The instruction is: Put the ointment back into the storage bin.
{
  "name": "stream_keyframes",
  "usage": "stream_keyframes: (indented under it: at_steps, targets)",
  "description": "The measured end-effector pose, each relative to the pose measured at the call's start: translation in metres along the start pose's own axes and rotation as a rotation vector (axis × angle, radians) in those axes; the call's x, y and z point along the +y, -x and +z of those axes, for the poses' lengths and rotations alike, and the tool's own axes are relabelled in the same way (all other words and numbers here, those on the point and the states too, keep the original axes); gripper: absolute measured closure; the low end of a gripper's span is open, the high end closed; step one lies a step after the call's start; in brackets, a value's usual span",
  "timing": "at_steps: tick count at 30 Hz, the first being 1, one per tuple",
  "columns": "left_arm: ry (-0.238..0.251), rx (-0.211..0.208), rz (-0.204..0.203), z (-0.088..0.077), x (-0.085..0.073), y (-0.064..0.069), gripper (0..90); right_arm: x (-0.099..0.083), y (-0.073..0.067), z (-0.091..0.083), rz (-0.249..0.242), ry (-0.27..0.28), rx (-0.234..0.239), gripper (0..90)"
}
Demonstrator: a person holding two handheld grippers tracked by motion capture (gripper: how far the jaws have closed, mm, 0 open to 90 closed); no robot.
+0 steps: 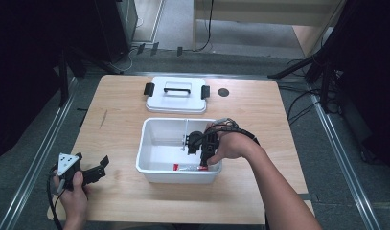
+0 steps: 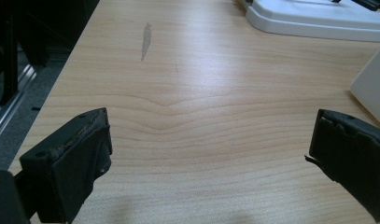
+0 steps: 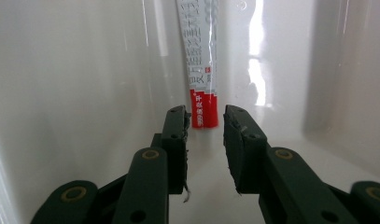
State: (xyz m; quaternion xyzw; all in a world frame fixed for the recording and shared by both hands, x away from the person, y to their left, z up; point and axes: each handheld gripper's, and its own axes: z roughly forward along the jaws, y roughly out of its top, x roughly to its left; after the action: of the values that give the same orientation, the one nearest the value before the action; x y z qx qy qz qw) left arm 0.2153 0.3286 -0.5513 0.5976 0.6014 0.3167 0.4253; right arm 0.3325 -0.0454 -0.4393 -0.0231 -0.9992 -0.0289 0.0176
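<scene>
Light wood counter point(image 1: 259, 143), grey floor around. One white tub point(image 1: 149, 143); one lid point(image 1: 176, 103) behind it. One tube point(image 3: 199, 70) in the tub, just beyond the narrowly parted, empty right gripper point(image 3: 205, 122). Left gripper point(image 2: 211, 140) spread wide.

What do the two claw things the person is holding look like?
Both are black. The left claw has two chunky padded jaws, a grey three-cornered plate with dark dots on top, and a black cable trailing away. The right claw has dark jaws with brass-ringed holes and black cables. The person's forearms are bare.
</scene>
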Motion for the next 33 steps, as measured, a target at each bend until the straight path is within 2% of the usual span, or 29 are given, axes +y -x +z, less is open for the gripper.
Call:
stream_keyframes:
  at_steps: [7,9,14,19,25,27,33]
  targets:
    - [-0.003,0.003,0.004,0.000,0.000,0.000,0.0,-0.003,0.001,-0.010,0.018,0.022,-0.009,78.3]
    - [-0.002,0.003,0.004,0.000,0.000,0.000,0.0,-0.005,0.001,-0.015,0.018,0.045,-0.011,79.6]
    - [0.000,0.003,0.003,0.000,0.000,0.000,0.0,-0.007,0.000,-0.025,0.029,0.062,-0.017,80.5]
    - [-0.004,-0.004,0.001,0.000,0.000,0.000,0.0,-0.011,-0.001,-0.041,0.038,0.109,-0.010,81.0]
    - [0.001,0.000,0.007,0.000,0.000,0.001,0.0,-0.015,-0.001,-0.052,0.060,0.125,-0.022,81.1]
    - [0.000,0.000,0.007,0.000,0.000,0.001,0.0,-0.019,-0.001,-0.057,0.054,0.141,-0.026,81.1]
    - [-0.002,0.004,0.010,0.000,0.000,0.001,0.0,-0.036,-0.002,-0.076,0.093,0.176,-0.039,81.3]
